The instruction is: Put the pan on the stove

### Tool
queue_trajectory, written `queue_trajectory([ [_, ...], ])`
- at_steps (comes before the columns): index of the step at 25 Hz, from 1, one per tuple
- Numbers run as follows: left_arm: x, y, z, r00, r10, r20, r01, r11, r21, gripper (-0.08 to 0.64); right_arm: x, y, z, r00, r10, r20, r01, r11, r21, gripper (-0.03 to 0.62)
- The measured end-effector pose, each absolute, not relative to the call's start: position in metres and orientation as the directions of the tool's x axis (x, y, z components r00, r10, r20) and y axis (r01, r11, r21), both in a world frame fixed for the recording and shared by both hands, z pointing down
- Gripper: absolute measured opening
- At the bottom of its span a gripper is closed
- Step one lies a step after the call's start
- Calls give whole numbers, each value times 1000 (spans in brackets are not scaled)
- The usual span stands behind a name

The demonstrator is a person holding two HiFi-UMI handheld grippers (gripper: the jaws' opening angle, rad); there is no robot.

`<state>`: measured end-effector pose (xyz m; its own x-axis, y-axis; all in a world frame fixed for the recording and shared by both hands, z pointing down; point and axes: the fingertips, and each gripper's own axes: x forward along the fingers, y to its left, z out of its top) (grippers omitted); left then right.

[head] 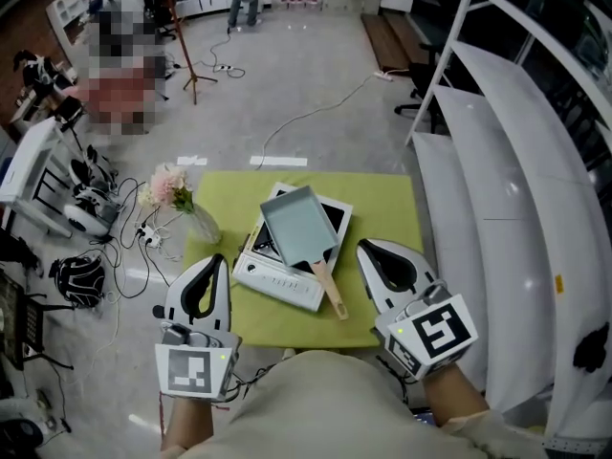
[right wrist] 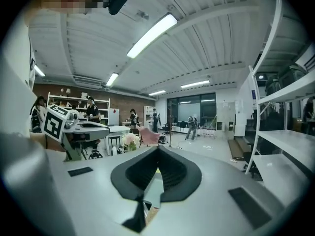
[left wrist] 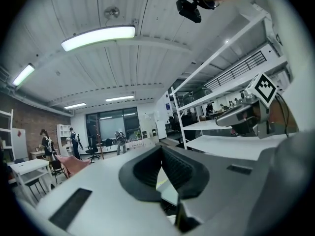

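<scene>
Your rectangular grey-blue pan (head: 298,226), wooden handle toward you, sits on the flat white stove (head: 277,275) on the green surface (head: 382,218). Your left gripper (head: 220,259) and right gripper (head: 366,247) have their jaws pressed together, holding nothing.

I'm seeing grey floor (head: 316,55) stretching toward twelve o'clock, white shelving (head: 497,161) rising at three o'clock, and tube lights (left wrist: 98,37) glowing along the ribbed ceiling (left wrist: 147,68).

I see a matt metal pan (head: 298,226) with a wooden handle (head: 330,290) on a smooth white plastic stove (head: 277,277)
</scene>
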<state>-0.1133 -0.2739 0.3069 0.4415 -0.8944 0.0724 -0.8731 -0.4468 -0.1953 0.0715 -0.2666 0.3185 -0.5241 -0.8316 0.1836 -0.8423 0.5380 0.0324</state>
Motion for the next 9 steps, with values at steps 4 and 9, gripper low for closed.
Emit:
queue_trajectory([
  [4,-110,-272,310,452,-887,88,-865,-461,-201,6,75,-266,322,-516,-835,192,-849,529,17,6],
  [9,-111,-272,319,441,-887,138,-861,-461,-214,6,79,-263,329,-506,-836,211,-855,519,7,6],
])
